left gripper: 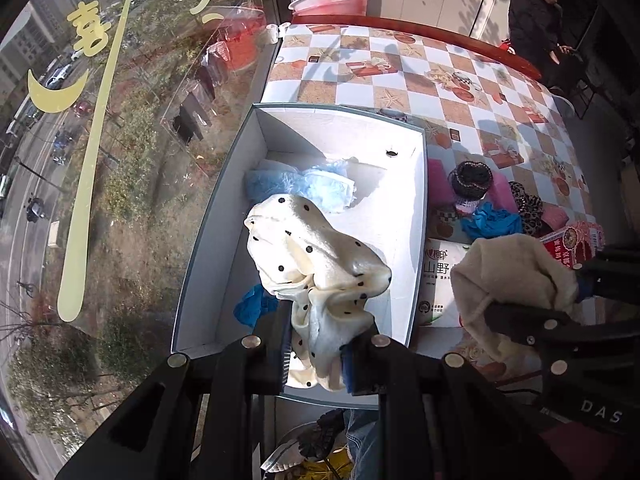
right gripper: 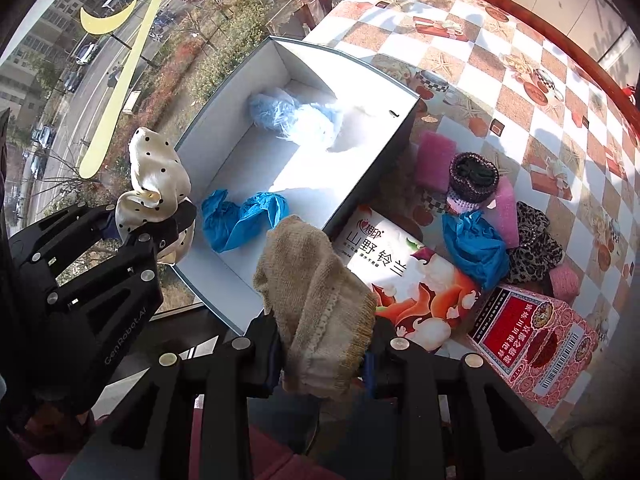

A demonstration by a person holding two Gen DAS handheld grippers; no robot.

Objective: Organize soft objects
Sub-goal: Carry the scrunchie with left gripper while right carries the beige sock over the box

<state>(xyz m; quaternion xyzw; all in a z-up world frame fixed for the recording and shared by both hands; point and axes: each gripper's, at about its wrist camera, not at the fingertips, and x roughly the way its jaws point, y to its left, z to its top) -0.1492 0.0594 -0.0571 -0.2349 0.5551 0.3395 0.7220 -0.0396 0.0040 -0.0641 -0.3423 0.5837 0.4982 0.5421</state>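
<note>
My left gripper (left gripper: 318, 344) is shut on a cream cloth with black dots (left gripper: 316, 264) and holds it above the near end of the open white box (left gripper: 416, 216); both show in the right wrist view (right gripper: 154, 184). My right gripper (right gripper: 324, 350) is shut on a beige knitted cloth (right gripper: 316, 292), held just right of the box's near corner; it also shows in the left wrist view (left gripper: 516, 276). Inside the box (right gripper: 224, 120) lie a pale blue cloth (right gripper: 296, 116) and a bright blue one (right gripper: 240, 216).
On the checkered table (right gripper: 500, 60) right of the box lie pink sponges (right gripper: 436, 152), a dark knitted hat (right gripper: 474, 176), a blue cloth (right gripper: 476, 244), a leopard-print cloth (right gripper: 536, 240), a white packet (right gripper: 404, 276) and a red carton (right gripper: 536, 340). A window (left gripper: 120, 160) runs along the left.
</note>
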